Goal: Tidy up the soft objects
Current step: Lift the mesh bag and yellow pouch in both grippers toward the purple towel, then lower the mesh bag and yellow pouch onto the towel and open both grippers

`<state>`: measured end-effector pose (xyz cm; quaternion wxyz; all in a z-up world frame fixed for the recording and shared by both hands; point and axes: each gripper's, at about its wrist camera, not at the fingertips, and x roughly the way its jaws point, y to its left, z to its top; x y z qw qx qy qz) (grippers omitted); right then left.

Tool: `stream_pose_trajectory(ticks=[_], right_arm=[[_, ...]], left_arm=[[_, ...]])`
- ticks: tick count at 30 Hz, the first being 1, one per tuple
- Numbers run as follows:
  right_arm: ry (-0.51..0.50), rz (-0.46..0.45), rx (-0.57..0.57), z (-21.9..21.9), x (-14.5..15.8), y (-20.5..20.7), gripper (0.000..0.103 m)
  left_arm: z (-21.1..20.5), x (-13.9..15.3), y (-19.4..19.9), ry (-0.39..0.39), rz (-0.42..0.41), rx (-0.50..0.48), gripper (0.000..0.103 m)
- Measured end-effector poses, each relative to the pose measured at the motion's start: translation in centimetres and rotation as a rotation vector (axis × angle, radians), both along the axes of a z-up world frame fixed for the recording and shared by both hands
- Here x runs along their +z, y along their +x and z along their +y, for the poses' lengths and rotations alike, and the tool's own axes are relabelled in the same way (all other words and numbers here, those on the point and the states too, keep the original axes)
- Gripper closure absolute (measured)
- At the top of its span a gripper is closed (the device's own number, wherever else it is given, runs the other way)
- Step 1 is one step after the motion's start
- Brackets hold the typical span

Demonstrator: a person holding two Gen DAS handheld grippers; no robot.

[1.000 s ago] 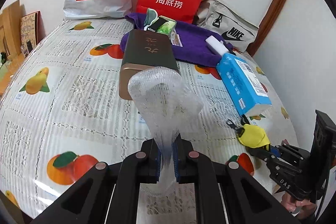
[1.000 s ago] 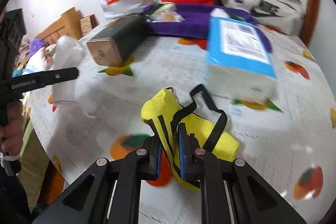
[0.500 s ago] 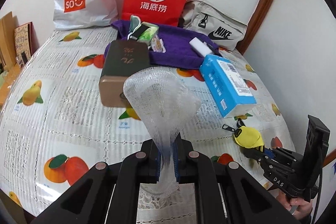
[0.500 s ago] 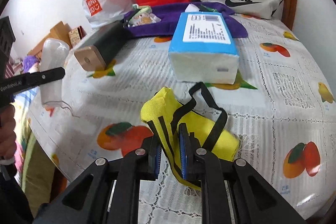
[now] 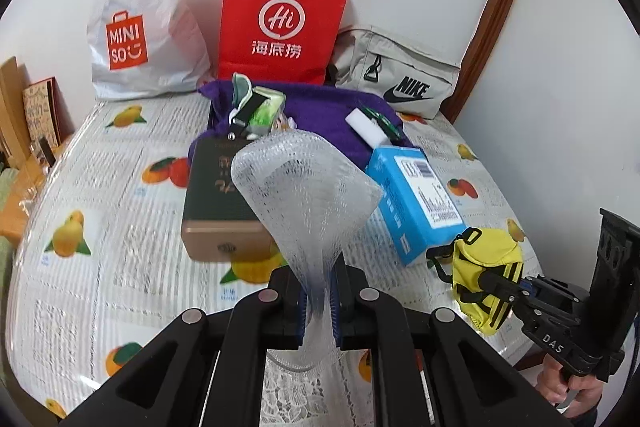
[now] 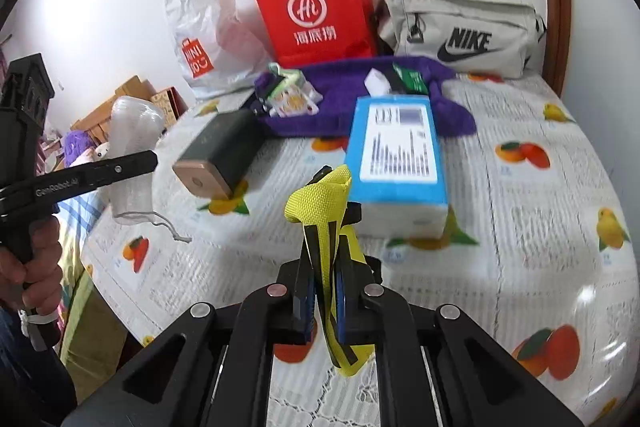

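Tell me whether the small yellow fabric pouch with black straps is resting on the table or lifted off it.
Lifted. The small yellow fabric pouch hangs clamped in the right gripper, clear of the fruit-print tablecloth.

Table cover (image 5: pixel 120 267): white lace-like print with orange and yellow fruit motifs. Held mesh pouch (image 5: pixel 308 195): translucent white netting. Held fabric pouch (image 6: pixel 328 223): bright yellow, black straps. Far wall: red paper bag (image 5: pixel 280 27) with white logo; white plastic bag (image 5: pixel 148 27) with orange logo; beige bag (image 5: pixel 396 83) with black lettering. Purple cloth (image 5: pixel 320 111). Box (image 5: pixel 216 203): dark green, gold end. Tissue pack (image 5: pixel 412 199): blue, white label.
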<state>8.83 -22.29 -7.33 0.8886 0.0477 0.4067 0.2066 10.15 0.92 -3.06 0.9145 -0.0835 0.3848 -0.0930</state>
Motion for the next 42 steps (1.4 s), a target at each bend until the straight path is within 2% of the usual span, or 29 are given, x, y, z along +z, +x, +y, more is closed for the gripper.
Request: stream_pose_trajectory(ticks=[9,22,30,42], right_arm=[[0.003,-0.054,0.027,0.6,3.1,2.3,0.095],[0.027,-0.104,0.031,1.4,5.9,8.8,0.095],[0.032,-0.114,0.022,1.7,6.1,13.1,0.095],[0.116,-0.075,0.038,3.0,4.8,21.3,0.095]], left_arm=[[0.0,1.5,2.2,-0.005,-0.006,0.004,0.093],[0.2,2.8,7.6,0.004,-0.009,0.023,0.093],[0.0,2.8,11.2,0.019,0.003,0.025,0.093],[0.7,1.6,16.8,-0.01,0.038,0.041,0.093]])
